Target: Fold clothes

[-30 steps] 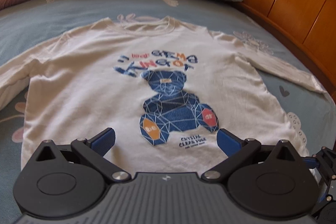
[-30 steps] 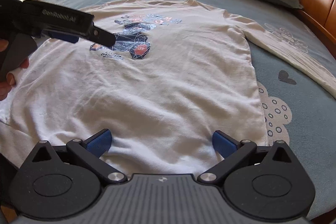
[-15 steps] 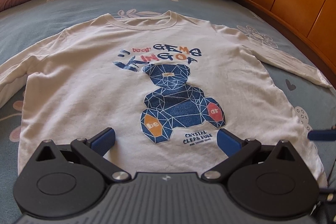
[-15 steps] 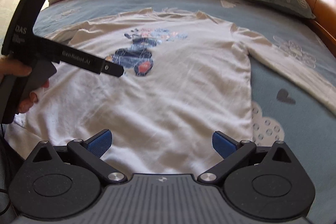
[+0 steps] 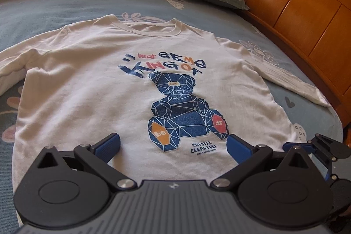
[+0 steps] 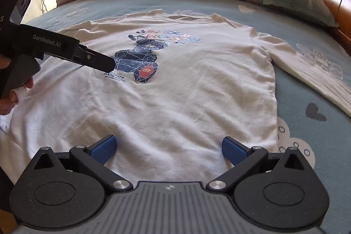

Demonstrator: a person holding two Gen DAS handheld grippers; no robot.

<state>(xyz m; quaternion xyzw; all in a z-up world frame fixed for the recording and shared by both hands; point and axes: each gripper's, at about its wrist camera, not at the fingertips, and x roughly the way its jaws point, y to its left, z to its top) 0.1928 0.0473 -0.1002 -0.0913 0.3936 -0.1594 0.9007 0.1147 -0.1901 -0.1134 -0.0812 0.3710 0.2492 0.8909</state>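
Both spread grippers, left gripper (image 5: 173, 144) and right gripper (image 6: 169, 147), hover over the flat, wrinkled white shirt (image 5: 92, 89).

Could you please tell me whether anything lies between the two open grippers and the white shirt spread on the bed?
Nothing visible does. The shirt lies flat and uncovered, directly ahead of the left gripper and the right gripper.
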